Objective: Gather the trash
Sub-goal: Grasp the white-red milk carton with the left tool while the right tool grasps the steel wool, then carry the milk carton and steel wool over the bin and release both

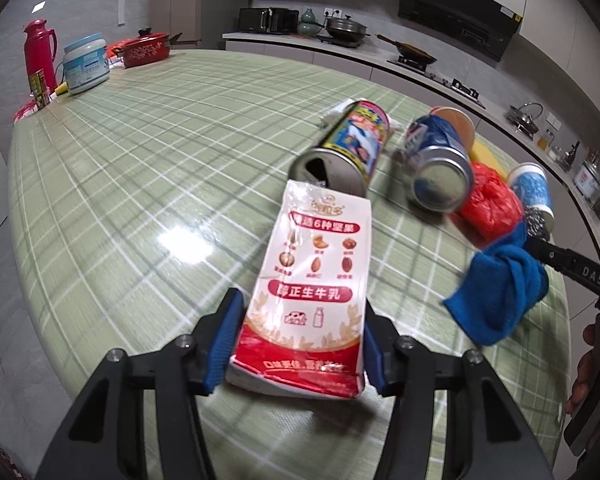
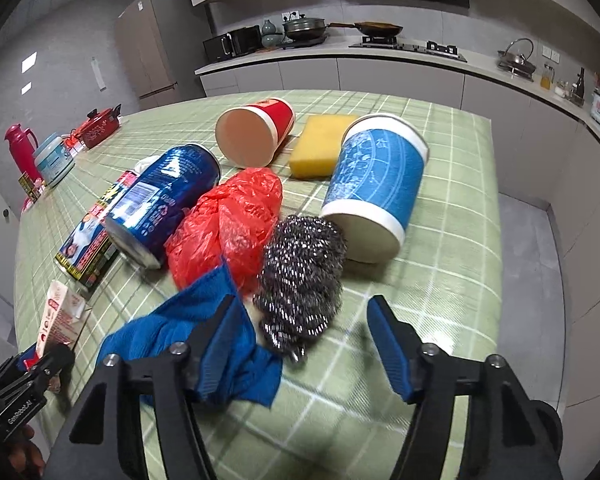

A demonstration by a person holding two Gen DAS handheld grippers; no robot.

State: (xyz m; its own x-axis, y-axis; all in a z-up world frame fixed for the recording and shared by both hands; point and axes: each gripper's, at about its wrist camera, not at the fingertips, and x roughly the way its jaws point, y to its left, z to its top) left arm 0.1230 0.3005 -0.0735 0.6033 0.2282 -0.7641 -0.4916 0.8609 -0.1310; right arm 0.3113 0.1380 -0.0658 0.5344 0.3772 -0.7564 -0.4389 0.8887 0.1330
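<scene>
My left gripper is shut on a red-and-white milk carton, squeezed between the blue pads just above the green checked table. Beyond it lie a yellow-black can, a blue can, a red plastic bag and a blue paper cup. My right gripper is open, its jaws wide around a steel wool scourer. Its left finger lies over a blue cloth. In the right wrist view the red bag, blue can, blue cup, red cup and carton show.
A yellow sponge lies behind the cups. A red thermos, a white tub and a red pot stand at the table's far left. The kitchen counter with stove and pans runs behind. The table's right edge drops to the floor.
</scene>
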